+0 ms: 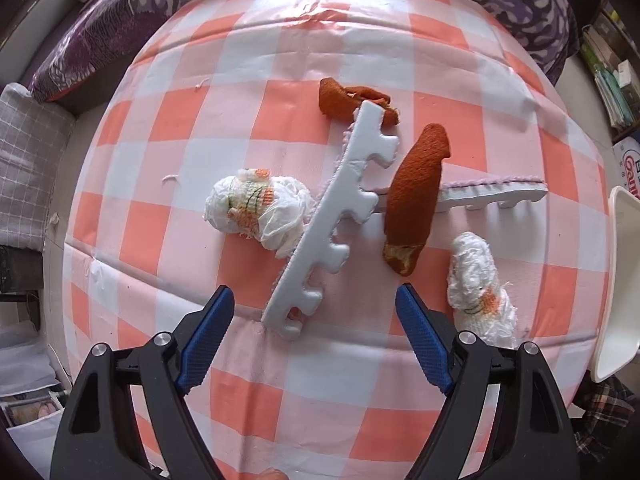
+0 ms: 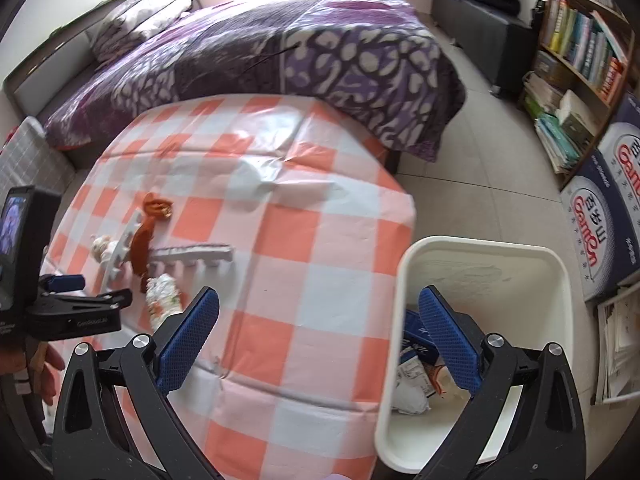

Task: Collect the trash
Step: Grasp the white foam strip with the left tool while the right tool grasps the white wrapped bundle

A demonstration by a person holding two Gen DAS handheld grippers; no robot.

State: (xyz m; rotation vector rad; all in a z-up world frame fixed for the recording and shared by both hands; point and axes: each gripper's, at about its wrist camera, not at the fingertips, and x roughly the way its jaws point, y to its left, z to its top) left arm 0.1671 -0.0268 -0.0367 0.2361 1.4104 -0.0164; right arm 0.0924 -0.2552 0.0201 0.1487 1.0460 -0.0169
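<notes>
jaws apart on left gripper (image 1: 316, 306) above foam strip (image 1: 326, 220); right gripper (image 2: 318, 310) likewise.

My blue-padded left gripper (image 1: 316, 300) faces an orange-and-white checked tablecloth (image 1: 248, 364), 2 rust-orange rags (image 1: 414, 196), a white bin (image 2: 480, 248).

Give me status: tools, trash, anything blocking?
Left tool open over foam strip. Right tool open, empty, by bin. Rags, wads on table; nothing blocking.

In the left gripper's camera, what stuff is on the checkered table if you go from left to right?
White wad with orange knit → long diagonal foam strip → long orange-brown sock → white wad by the right finger → white bin's rim.
</notes>
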